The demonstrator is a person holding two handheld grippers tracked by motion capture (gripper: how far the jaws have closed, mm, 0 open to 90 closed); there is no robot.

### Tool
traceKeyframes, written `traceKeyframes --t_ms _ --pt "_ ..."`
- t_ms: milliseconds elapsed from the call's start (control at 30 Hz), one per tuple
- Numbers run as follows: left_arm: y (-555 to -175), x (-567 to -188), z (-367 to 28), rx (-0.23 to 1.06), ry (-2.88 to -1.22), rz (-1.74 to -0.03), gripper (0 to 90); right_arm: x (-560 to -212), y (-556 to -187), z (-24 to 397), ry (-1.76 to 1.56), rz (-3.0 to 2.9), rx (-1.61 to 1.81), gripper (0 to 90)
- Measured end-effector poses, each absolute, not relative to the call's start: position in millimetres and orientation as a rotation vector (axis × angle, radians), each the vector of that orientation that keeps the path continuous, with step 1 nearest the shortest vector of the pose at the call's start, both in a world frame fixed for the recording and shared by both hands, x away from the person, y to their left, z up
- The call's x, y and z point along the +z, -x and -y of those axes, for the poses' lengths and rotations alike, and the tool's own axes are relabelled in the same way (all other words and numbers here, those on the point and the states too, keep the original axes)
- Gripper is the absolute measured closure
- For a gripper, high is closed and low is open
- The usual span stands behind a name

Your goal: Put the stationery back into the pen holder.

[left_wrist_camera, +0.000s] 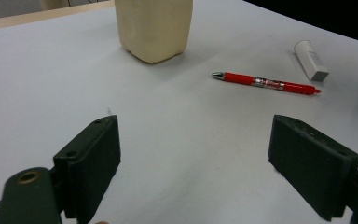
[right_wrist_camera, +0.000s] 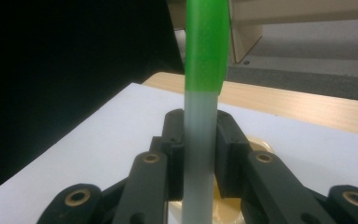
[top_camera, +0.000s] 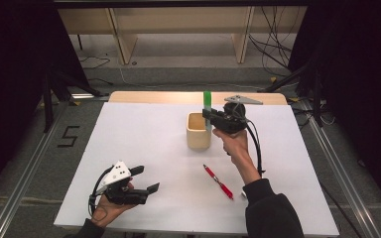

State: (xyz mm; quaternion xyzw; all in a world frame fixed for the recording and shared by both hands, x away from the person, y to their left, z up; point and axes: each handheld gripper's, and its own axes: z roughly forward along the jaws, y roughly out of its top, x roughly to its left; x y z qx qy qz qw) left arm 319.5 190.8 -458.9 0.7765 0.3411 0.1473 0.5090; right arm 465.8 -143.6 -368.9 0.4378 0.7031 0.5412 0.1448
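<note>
My right gripper (top_camera: 208, 115) is shut on a marker with a green cap (top_camera: 207, 100) and holds it upright over the cream cup (top_camera: 198, 131) at the table's middle. In the right gripper view the marker's pale barrel (right_wrist_camera: 198, 154) is pinched between the two black pads, its green cap (right_wrist_camera: 206, 42) rising above them. A red pen (top_camera: 218, 182) lies on the white sheet in front of the cup. My left gripper (top_camera: 146, 179) rests near the front left, open, with nothing between its jaws. The left gripper view shows the cup (left_wrist_camera: 153, 27) and red pen (left_wrist_camera: 265, 83) beyond the open gripper (left_wrist_camera: 209, 158).
A small white capped item (left_wrist_camera: 311, 59) lies just right of the red pen. The white sheet (top_camera: 144, 148) covers a wooden table whose bare edge (top_camera: 178, 97) runs along the back. Dark stands and cables surround the table.
</note>
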Motion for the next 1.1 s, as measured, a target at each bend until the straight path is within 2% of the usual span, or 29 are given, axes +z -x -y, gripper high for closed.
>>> traceKeyframes --t_ms 1100 --pt "-320 -463 -189 0.349 -1.88 -0.82 15.7 -378 -494 114 -1.278 -2.026 1.434 76.9"
